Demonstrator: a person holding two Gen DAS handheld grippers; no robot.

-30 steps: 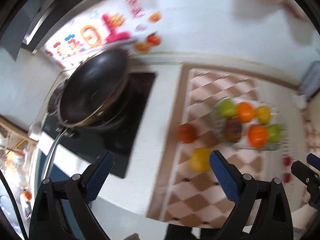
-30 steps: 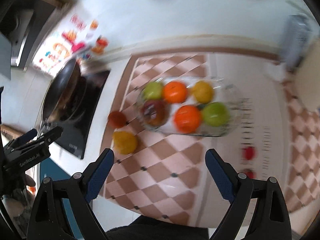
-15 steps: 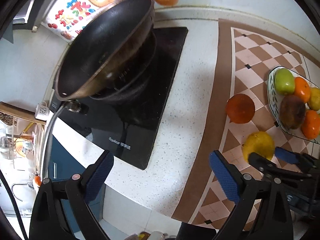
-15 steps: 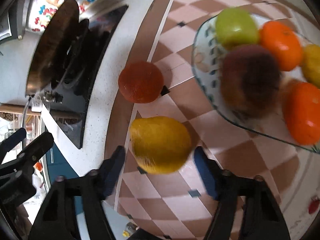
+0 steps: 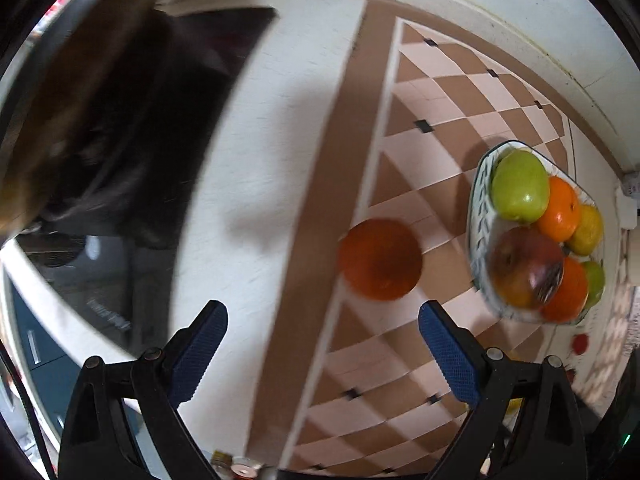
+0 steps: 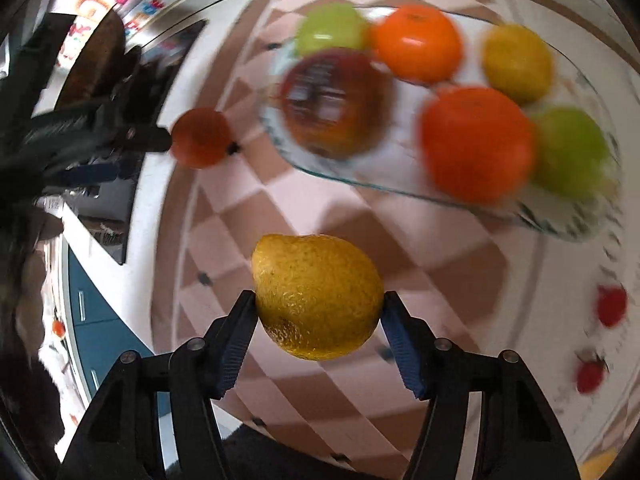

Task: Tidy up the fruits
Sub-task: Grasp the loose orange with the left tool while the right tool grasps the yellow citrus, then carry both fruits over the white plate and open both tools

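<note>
Your lemon [image 6: 316, 296] is pinched between both pads of the right hand-held gripper [image 6: 318, 320], held clear of the counter [image 6: 552, 280] above the checked mat [image 6: 280, 208]. The pads sit on its widest part, which looks a fair hold; don't squeeze harder, since the skin is rounded and could squirt out.

The dish [image 6: 560, 228] lies ahead of the lemon, toward the counter's back edge, already carrying two green apples, two oranges, a yellow fruit and a dark red apple [image 6: 334, 100]. Free room seems scarce, so aim for the near rim, in front of the big orange [image 6: 476, 144], and lower the lemon until it rests before you let go. Dropping it could knock a neighbour out over the rim.

The loose tangerine [image 5: 380, 254] sits on the mat near its left border, just beside the dish. Your left hand-held gripper [image 5: 322, 348] hangs spread wide and empty, with the tangerine just ahead of the gap. Bring the pads down either side of its middle before closing, and keep the two tools apart as both head for the dish.

The pan [image 5: 72, 92] and hob stand at the counter's left end, out of your way.
</note>
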